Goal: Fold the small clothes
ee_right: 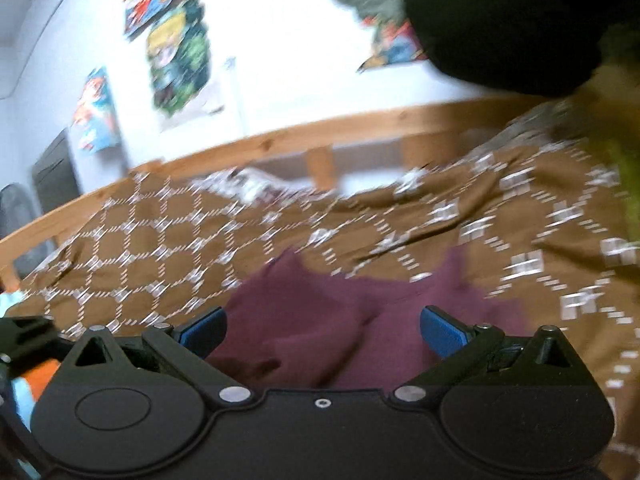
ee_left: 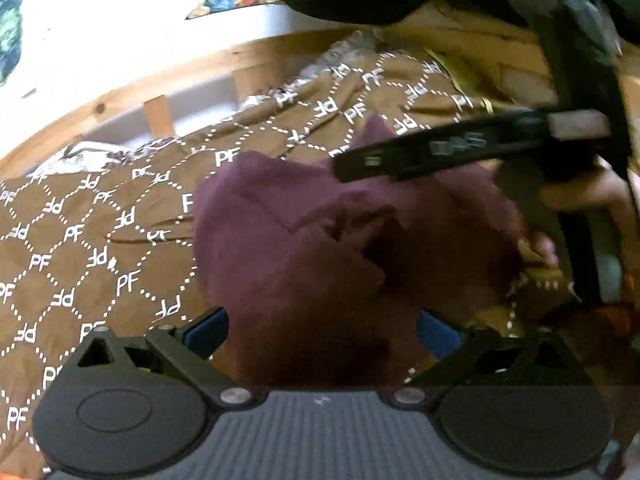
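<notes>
Heavy motion blur, blown-out white wall [ee_right: 280, 60], fisheye-bent edges, dim foreground.

One maroon garment [ee_left: 320, 248] lies crumpled on one brown bedspread [ee_left: 88, 248] patterned with white "PF" letters, and that spread covers one bed with a single wooden rail [ee_left: 120, 92] running along its far side. Under the rail, two short wooden posts [ee_left: 160, 116] can be counted in the left wrist view. There are two grippers: the left gripper [ee_left: 322, 332] and the right gripper [ee_right: 322, 332], each with two blue fingertips [ee_right: 442, 334] (four blue pads in all). On the white wall, about five colourful posters [ee_right: 178, 54] can be counted in the right wrist view, though blur makes the exact number uncertain.
</notes>
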